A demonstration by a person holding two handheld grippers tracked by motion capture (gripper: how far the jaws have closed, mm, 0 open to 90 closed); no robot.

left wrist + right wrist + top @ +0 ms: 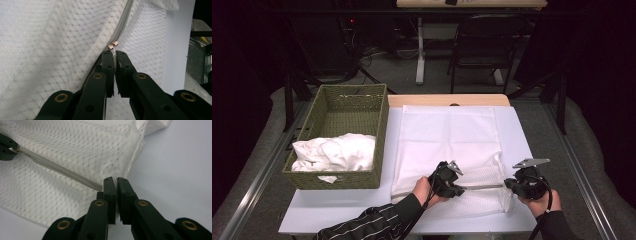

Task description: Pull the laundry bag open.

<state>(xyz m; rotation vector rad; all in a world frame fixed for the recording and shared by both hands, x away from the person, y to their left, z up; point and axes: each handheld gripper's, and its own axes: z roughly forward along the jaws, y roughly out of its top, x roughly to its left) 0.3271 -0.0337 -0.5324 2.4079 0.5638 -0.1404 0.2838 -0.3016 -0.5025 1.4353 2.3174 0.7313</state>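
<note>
Pinching the small brass-coloured zipper pull [113,45] of the white mesh laundry bag [447,145] between the pressed-together jaws of my left gripper [455,186], I clamp the bag's near right corner fabric in my right gripper [510,184], its jaws likewise closed. The bag lies flat along the near edge of the white desk [522,135]. By my judgement the grey zipper [60,171] is closed between the two grippers, with the stretch beyond the pull yet to run (which way it is travelling I cannot tell). Fine honeycomb netting, soft and slightly rumpled. Farther off, at the far left corner, a green woven rectangular basket [384,125] holds crumpled white cloth [337,152].
</note>
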